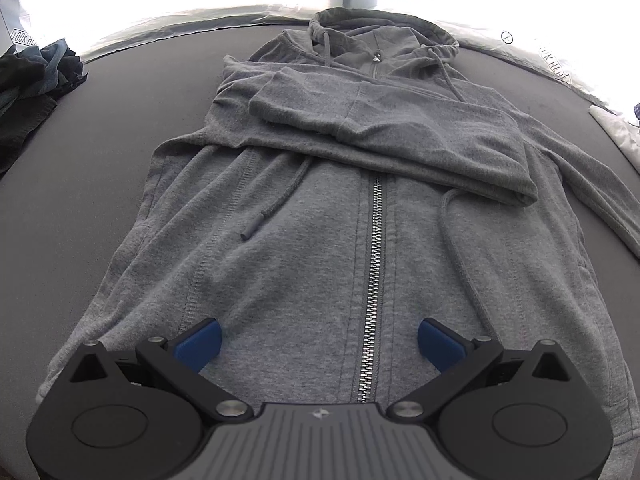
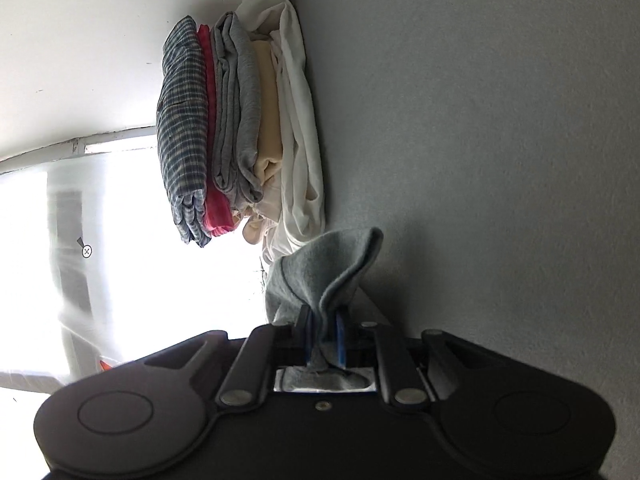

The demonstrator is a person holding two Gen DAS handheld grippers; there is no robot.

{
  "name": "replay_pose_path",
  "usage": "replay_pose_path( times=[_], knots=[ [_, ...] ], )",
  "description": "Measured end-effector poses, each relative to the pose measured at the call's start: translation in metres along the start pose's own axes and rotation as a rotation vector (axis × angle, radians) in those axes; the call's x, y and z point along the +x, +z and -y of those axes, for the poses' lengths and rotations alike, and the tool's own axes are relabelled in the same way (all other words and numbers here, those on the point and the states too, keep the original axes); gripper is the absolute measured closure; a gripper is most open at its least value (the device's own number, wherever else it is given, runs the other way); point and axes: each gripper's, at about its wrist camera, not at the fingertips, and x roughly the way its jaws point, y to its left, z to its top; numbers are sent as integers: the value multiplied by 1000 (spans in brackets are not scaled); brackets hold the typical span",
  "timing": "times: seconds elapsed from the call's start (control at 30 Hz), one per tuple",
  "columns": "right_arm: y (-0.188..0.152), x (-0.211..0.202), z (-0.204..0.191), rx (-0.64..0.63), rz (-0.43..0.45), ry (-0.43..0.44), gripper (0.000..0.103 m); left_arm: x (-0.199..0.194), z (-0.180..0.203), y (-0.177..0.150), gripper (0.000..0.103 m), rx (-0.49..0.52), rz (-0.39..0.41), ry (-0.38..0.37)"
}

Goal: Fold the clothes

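A dark crumpled clothes heap [image 1: 36, 76] waits far left. The grey zip-up cotton hoodie [image 1: 304, 248] lies flat on the counter [image 1: 120, 128], one sleeve folded across; the left hand-held gripper [image 1: 319, 346] hovers spread. The right hand-held gripper [image 2: 324, 338] pinches its other cuff near a folded stack [image 2: 236, 124]; body folds remain.

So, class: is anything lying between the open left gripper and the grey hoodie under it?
Nothing visible. The left gripper hangs open directly over the hoodie near its zip; only the hoodie's own drawstring lies on the front, further up.
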Motion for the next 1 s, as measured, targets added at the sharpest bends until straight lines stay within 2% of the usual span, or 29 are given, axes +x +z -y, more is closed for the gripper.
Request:
replay_pose_path(
  times=[0.07, 0.17, 0.37, 0.57, 0.73, 0.9, 0.93, 1.0],
  knots=[
    [-22, 11, -10, -17, -49, 16, 91, -3, -7, 3, 0, 11, 9, 3],
    [-54, 28, -26, -44, -124, 40, 91, -12, -30, 15, 0, -5, 67, 41],
    [-119, 61, -57, -96, -272, 87, 91, -12, -78, 42, 0, -111, 113, 32],
    [-210, 98, -84, -160, -468, 94, 91, -7, -121, 58, 0, -146, 135, 43],
    [-279, 130, -94, -170, -623, 89, 91, -4, -155, 64, 0, -184, 155, 33],
    [-349, 162, -111, -280, -810, 62, 91, 3, -182, 73, 0, -248, 167, 33],
    [-359, 165, -112, -318, -835, 49, 90, 5, -186, 76, 0, -264, 171, 33],
    [-372, 173, -114, -387, -869, 11, 81, 9, -195, 83, 0, -297, 179, 33]
  ],
)
